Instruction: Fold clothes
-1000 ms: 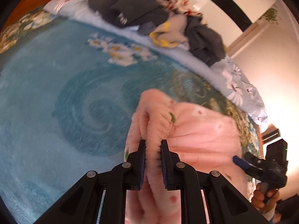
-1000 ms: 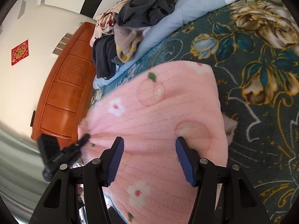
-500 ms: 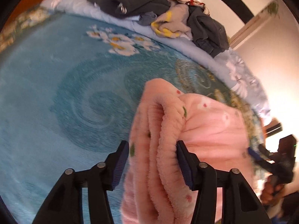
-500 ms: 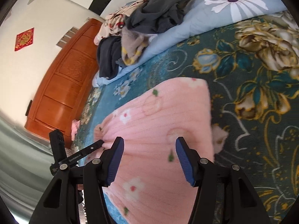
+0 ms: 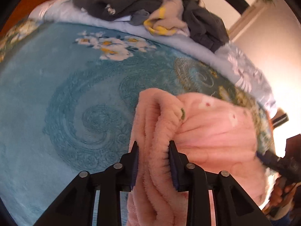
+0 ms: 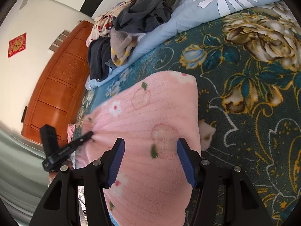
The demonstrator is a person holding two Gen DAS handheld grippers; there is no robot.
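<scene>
A pink fleece garment (image 5: pixel 212 131) with small flowers lies folded on the teal floral blanket (image 5: pixel 65 94). My left gripper (image 5: pixel 152 150) straddles its bunched left edge. The jaws are closing, thick folds fill the gap between them, and creases fan out from the pinch. In the right wrist view the same gripper (image 6: pixel 90 134) bites the garment's (image 6: pixel 150 113) left edge. My right gripper (image 6: pixel 150 150) hovers open over the garment's near part, its blue pads apart and touching nothing. Its tip (image 5: pixel 263 155) shows at the right edge of the left wrist view, held by a hand (image 5: pixel 278 194).
A heap of dark, beige and patterned clothes (image 5: pixel 131 1) lies on a light blue flowered quilt (image 6: pixel 188 15) at the far side of the bed. A wooden headboard (image 6: pixel 56 86) stands to the left. The blanket (image 6: pixel 244 75) stretches to the right of the garment.
The left jaws went from a tight pinch on a thin fold to a wider hold around a thicker bunch of fleece. The right gripper stayed open above the garment.
</scene>
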